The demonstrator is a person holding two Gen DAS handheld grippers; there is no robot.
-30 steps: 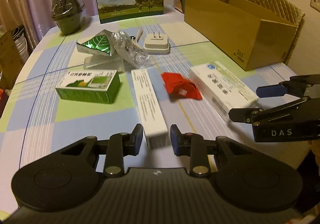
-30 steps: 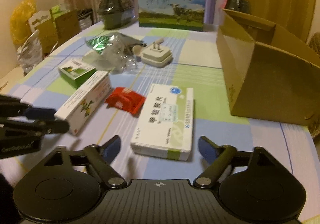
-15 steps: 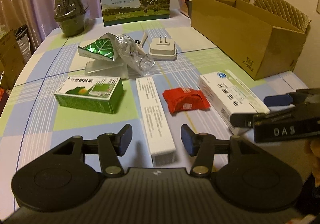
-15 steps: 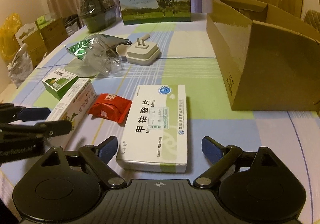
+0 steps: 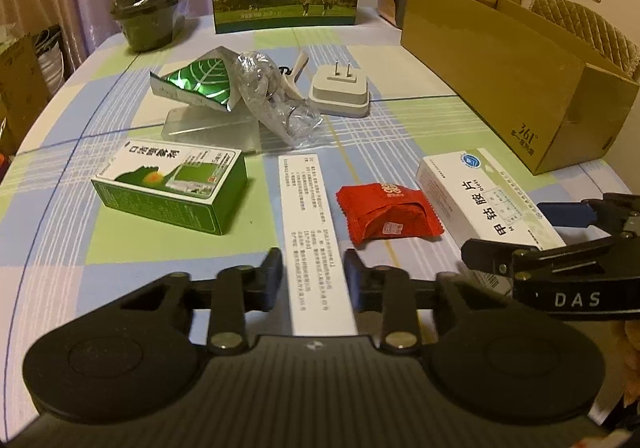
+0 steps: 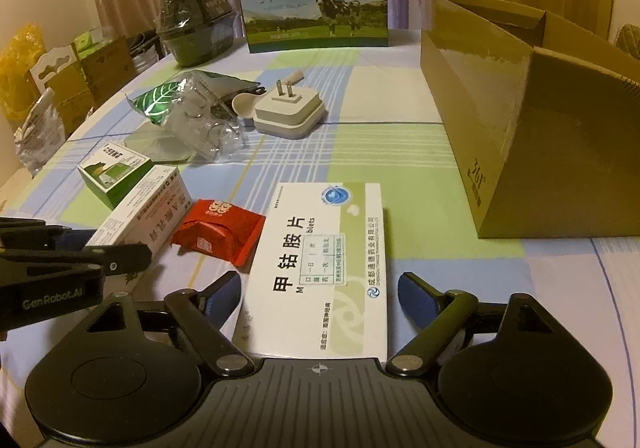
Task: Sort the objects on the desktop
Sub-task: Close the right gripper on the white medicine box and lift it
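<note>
1. Our left gripper (image 5: 313, 270) is closing on the long white box (image 5: 310, 232); its pads flank the near end and seem to touch its sides, though the view leaves that unsure.
2. Our right gripper (image 6: 320, 296) is closing around the flat white tablet box (image 6: 324, 268), pads spread just clear of its edges.
3. We take the red snack packet (image 5: 386, 212) as landmark: the long box lies just left of it, the tablet box just right.
4. The green box (image 5: 172, 187) sits farther left of the packet.
5. Beyond the packet lie the white plug adapter (image 5: 339, 91) and crumpled clear wrap (image 5: 276, 99).
6. The open cardboard box (image 5: 516, 75) stands right of it.
</note>
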